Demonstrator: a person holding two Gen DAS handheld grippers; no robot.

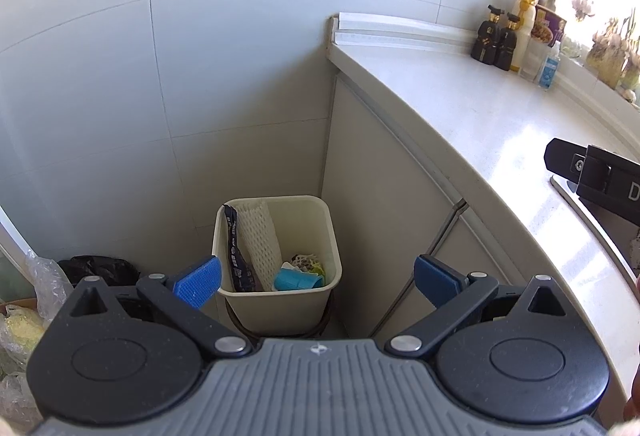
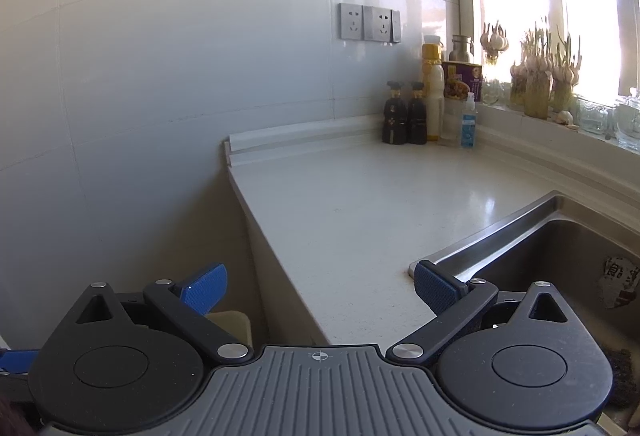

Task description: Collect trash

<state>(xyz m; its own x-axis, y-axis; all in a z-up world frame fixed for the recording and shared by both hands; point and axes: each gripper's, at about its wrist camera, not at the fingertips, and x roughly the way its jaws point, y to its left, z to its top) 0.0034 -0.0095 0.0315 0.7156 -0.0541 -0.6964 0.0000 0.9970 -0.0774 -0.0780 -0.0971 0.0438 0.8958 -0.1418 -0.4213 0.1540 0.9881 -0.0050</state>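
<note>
Cream square plastic waste bin (image 1: 280,268) standing on the floor in the corner between the pale tiled wall (image 1: 160,76) and the white cabinet side (image 1: 380,196), holding a roll of white foam fruit netting (image 1: 262,240), a dark printed strap (image 1: 236,248), a light blue plastic cup (image 1: 294,281) and a small wad of yellowish netting (image 1: 308,262); left gripper (image 1: 316,278) poised above the bin with its blue-padded fingers (image 1: 198,282) spread wide and nothing between them; black plastic bag (image 1: 98,268) and clear crinkled bags (image 1: 24,300) on the floor to the bin's left; right gripper (image 2: 320,290) likewise spread wide and empty over the edge of the white speckled countertop (image 2: 360,216), beside the stainless steel sink (image 2: 540,248), in which a torn printed scrap (image 2: 618,286) lies; two dark bottles (image 2: 406,114), a yellow-capped bottle (image 2: 434,92) and sprouting garlic bulbs (image 2: 540,64) at the far end by the window
</note>
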